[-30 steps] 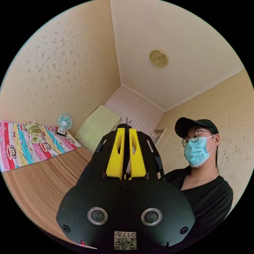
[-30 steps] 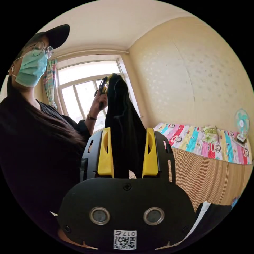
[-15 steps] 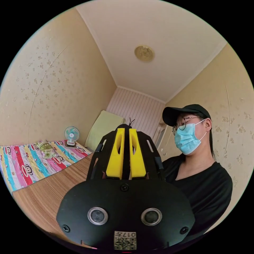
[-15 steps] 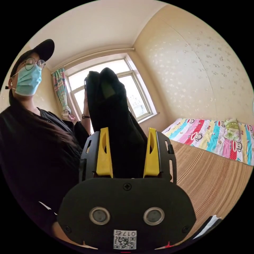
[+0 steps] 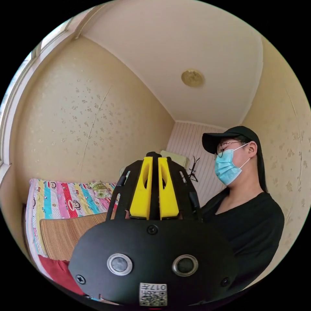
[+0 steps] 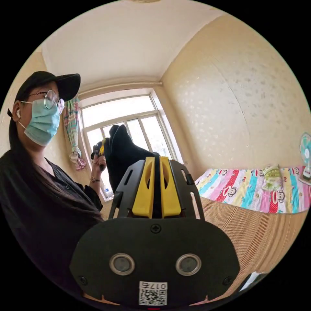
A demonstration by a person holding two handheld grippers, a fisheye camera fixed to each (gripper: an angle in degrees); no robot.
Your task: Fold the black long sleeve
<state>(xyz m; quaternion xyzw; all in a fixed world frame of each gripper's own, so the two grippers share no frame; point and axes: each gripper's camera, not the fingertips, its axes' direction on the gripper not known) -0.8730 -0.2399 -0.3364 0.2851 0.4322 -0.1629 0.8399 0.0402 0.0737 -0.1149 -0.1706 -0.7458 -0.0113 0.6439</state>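
The black long sleeve (image 6: pixel 121 152) hangs in the air between my two grippers, in front of the person (image 6: pixel 42 181). In the right gripper view my right gripper (image 6: pixel 155 159) has its yellow jaws pressed together on the lower part of the cloth. The cloth rises from there to my left gripper (image 6: pixel 101 149), held up in a hand before the window. In the left gripper view my left gripper (image 5: pixel 155 159) is shut, with a thin strip of the black long sleeve (image 5: pixel 155 188) pinched between its jaws.
Below lies a bed with a striped brown mat (image 6: pixel 259 226) and a monkey-print blanket (image 6: pixel 246 189). A small fan (image 6: pixel 306 155) stands at its far end. A red cloth (image 5: pixel 61 272) lies at the mat's near edge. The window (image 6: pixel 129 113) is behind the garment.
My right gripper's jaws, open around the black cloth before, have come together on it. Both cameras have swung, so the room has shifted in each view. The left gripper stays shut.
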